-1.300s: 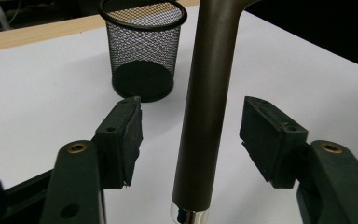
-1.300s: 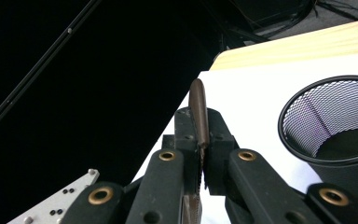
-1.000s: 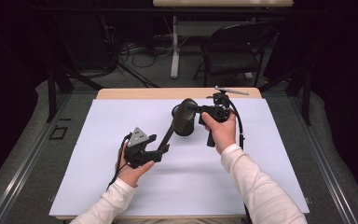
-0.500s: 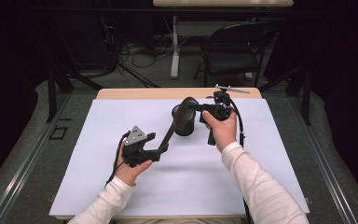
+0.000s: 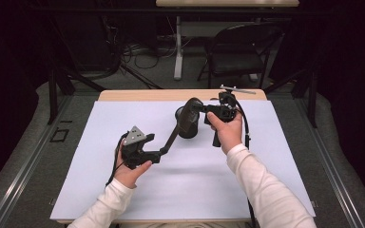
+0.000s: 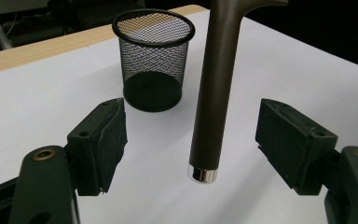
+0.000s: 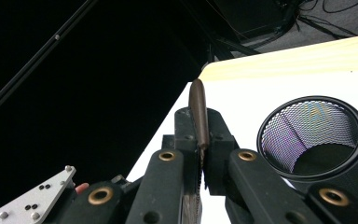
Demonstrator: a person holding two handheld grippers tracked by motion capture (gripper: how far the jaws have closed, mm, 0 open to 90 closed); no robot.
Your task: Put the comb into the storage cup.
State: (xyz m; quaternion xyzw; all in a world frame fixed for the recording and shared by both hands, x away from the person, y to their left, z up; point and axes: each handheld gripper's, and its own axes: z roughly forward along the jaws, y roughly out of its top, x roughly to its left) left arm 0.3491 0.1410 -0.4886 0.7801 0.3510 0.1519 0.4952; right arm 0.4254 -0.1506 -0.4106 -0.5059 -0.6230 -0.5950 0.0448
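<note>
A brown long-handled utensil with a silver end cap slants above the white table. My right gripper is shut on its thin head, seen edge-on between the pads. My left gripper is open, its two pads standing well apart on either side of the handle's lower end without touching it. A black mesh cup stands upright on the table just behind the handle and beside the right gripper; it looks empty.
A white sheet covers most of the wooden table. A dark chair and a table leg stand on the floor beyond the far edge. The person's white-sleeved forearms come in from the bottom.
</note>
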